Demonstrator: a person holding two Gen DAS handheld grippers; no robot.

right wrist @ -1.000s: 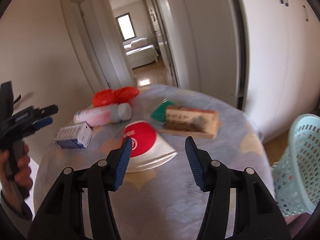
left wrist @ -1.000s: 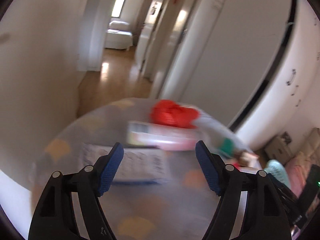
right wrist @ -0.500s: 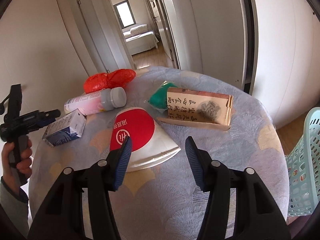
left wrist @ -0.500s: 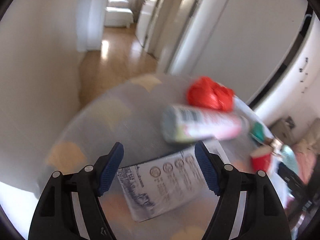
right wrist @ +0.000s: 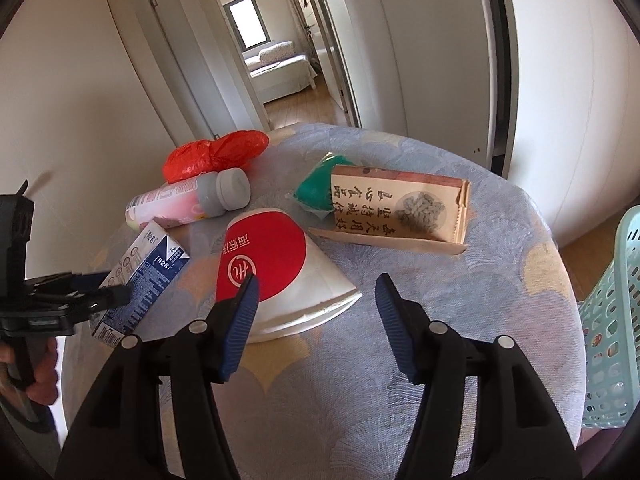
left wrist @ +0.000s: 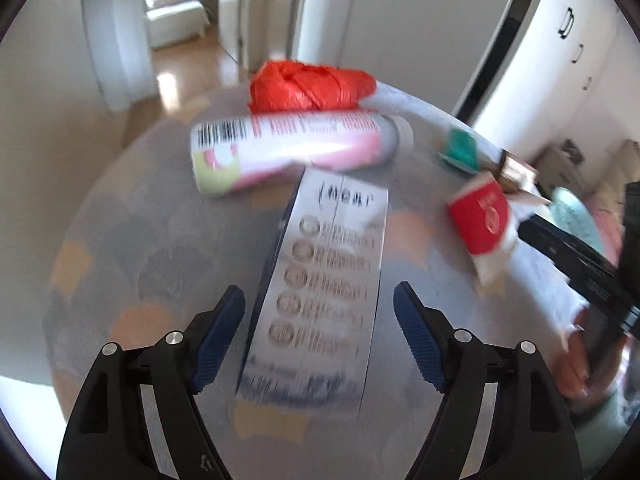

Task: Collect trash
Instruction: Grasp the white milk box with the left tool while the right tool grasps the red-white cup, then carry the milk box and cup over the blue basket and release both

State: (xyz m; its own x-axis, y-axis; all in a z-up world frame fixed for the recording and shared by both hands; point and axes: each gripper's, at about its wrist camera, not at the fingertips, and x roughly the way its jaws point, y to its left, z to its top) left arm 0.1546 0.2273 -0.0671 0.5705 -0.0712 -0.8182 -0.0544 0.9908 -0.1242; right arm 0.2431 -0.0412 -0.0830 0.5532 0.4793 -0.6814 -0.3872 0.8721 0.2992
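The left hand-held gripper (left wrist: 319,314) is wide open, its blue pads on either side of the near end of the carton (left wrist: 320,300) with a gap on each side; it grips nothing. The carton lies flat near the desk's (right wrist: 400,400) left edge, its long side running away from the left wrist camera. Just beyond its far end a pink bottle (left wrist: 292,152) lies on its side, crosswise, and behind that a crumpled red bag (left wrist: 312,86) sits at the far edge.

The right hand-held gripper (right wrist: 316,312) is also wide open and holds nothing. It hovers over the middle of the desk, its left pad above the flattened red-and-white paper cup (right wrist: 280,276); contact cannot be told. Past the cup, a brown paper box (right wrist: 400,210) printed with black characters lies flat, with a green packet (right wrist: 318,190) touching its left end. A pale teal basket (right wrist: 612,332) stands off the desk's right edge.
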